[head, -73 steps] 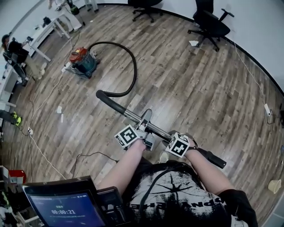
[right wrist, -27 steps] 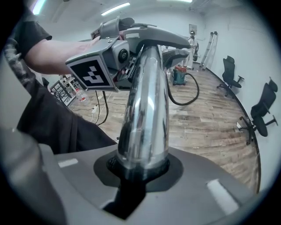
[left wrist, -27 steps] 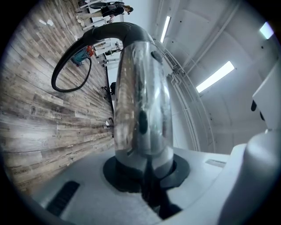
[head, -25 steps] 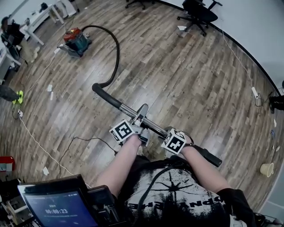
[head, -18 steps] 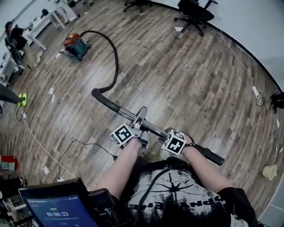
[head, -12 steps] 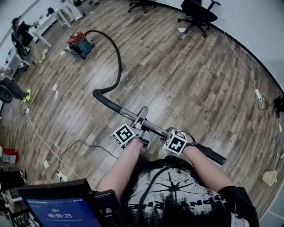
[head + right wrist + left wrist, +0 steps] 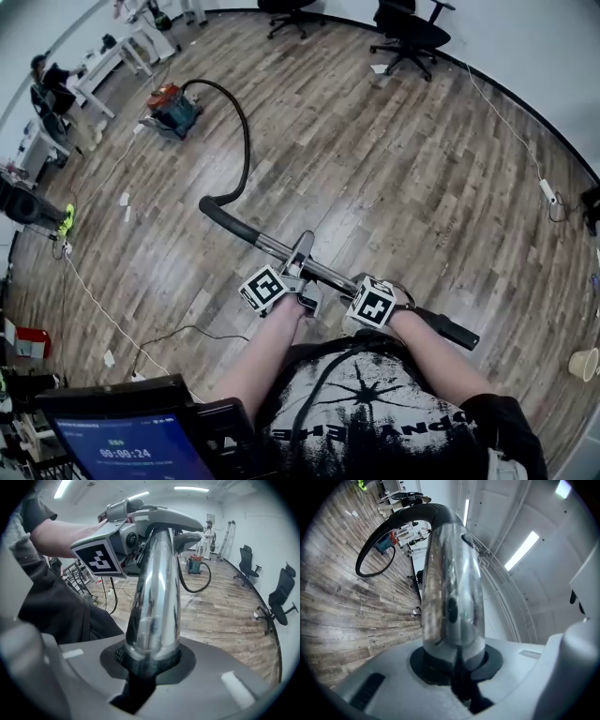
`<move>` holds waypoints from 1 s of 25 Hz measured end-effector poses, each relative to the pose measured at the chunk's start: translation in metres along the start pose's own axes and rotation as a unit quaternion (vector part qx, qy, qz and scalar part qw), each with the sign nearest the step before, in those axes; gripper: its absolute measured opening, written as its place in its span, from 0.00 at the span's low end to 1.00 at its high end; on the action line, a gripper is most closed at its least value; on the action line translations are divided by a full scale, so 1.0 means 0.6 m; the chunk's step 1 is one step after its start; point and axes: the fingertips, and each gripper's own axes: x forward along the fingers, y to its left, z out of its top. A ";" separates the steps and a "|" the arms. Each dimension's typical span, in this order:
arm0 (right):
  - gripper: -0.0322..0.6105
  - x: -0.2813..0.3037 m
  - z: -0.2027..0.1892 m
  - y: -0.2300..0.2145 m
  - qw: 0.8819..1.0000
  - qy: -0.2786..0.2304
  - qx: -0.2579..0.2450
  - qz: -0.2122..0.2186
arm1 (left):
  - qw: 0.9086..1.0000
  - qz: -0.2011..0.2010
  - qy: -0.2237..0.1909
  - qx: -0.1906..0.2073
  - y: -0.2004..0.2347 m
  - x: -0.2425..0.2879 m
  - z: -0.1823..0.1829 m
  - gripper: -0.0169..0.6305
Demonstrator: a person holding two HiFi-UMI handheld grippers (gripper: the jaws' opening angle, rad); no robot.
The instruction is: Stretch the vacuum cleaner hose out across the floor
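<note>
Wood-plank floor (image 7: 375,187), black office chair (image 7: 412,36)

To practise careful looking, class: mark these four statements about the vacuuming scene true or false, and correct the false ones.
1. The left tongs and right tongs both clamp the chrome wand. True.
2. The hose runs dead straight to the vacuum cleaner. False: it curves in a bend.
3. The vacuum cleaner stands between the office chairs. False: it stands well away from them, near the desks.
4. A paper cup sits on the floor. True.
</note>
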 end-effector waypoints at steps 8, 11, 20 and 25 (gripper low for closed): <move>0.18 0.012 -0.026 0.111 0.999 0.009 0.037 -0.015 | 0.999 -0.011 0.033 -0.015 -0.004 -0.087 -0.053 0.11; 0.18 0.020 -0.032 0.146 0.998 0.015 0.050 -0.022 | 0.999 -0.017 0.045 -0.023 -0.003 -0.116 -0.068 0.11; 0.18 0.009 -0.081 0.224 0.994 0.021 0.091 -0.053 | 0.995 -0.042 0.085 -0.033 -0.031 -0.162 -0.144 0.11; 0.18 -0.006 -0.094 0.237 0.994 0.028 0.086 -0.057 | 0.995 -0.045 0.082 -0.041 -0.043 -0.171 -0.159 0.10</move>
